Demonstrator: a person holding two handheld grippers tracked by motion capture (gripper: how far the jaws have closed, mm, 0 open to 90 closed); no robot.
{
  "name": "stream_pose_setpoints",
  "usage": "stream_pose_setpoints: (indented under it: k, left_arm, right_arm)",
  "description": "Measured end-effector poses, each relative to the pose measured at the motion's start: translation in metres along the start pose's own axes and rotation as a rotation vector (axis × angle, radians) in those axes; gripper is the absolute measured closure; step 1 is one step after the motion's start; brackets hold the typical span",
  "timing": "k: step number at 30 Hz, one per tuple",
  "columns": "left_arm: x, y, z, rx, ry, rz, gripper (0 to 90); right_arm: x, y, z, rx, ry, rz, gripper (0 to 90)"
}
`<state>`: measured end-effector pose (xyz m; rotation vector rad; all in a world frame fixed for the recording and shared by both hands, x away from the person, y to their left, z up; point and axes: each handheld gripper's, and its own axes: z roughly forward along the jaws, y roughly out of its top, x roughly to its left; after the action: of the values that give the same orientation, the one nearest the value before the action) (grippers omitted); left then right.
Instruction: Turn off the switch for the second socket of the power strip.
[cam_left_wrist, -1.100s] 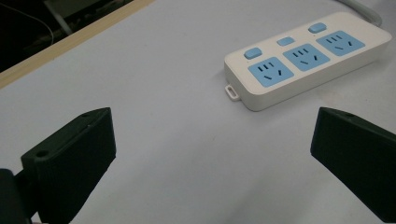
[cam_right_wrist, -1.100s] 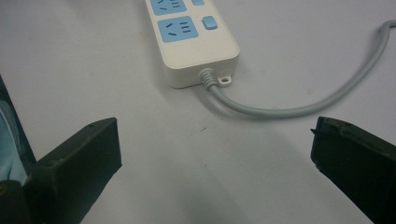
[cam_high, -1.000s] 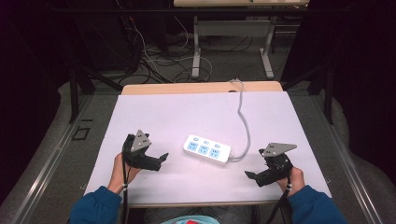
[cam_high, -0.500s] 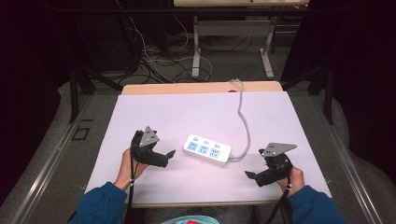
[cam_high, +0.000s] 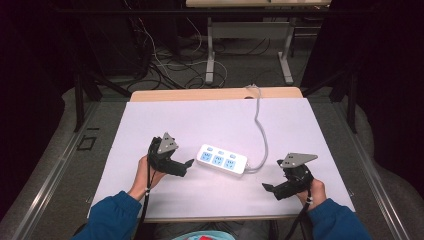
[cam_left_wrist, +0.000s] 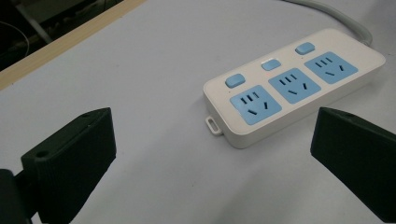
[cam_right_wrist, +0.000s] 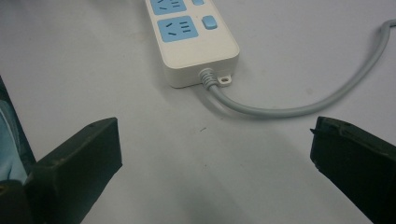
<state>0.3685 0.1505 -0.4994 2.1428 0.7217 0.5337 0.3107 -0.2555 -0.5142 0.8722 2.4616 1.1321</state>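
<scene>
Left hand-held gripper, jaws wide and empty, has advanced beside the power strip at mid-counter; right hand-held gripper, equally open, remains near the front edge.

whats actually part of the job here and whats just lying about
Likely in play (a guess):
power strip with its grey cord
left gripper, open, nearest it
right gripper, open

Lying about:
cables on the floor beyond the table
second table's legs

Left gripper fingers spread wide; right gripper fingers spread wide, both hand-held low
</scene>
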Motion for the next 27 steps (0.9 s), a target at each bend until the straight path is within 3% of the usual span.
stream_pose_setpoints:
  k: [27]
  left_arm:
    - [0.002, 0.018, 0.029, 0.019, -0.023, -0.022, 0.1]
  right_arm:
    - [-0.001, 0.0, 0.0, -0.007, -0.003, -0.003, 1.4]
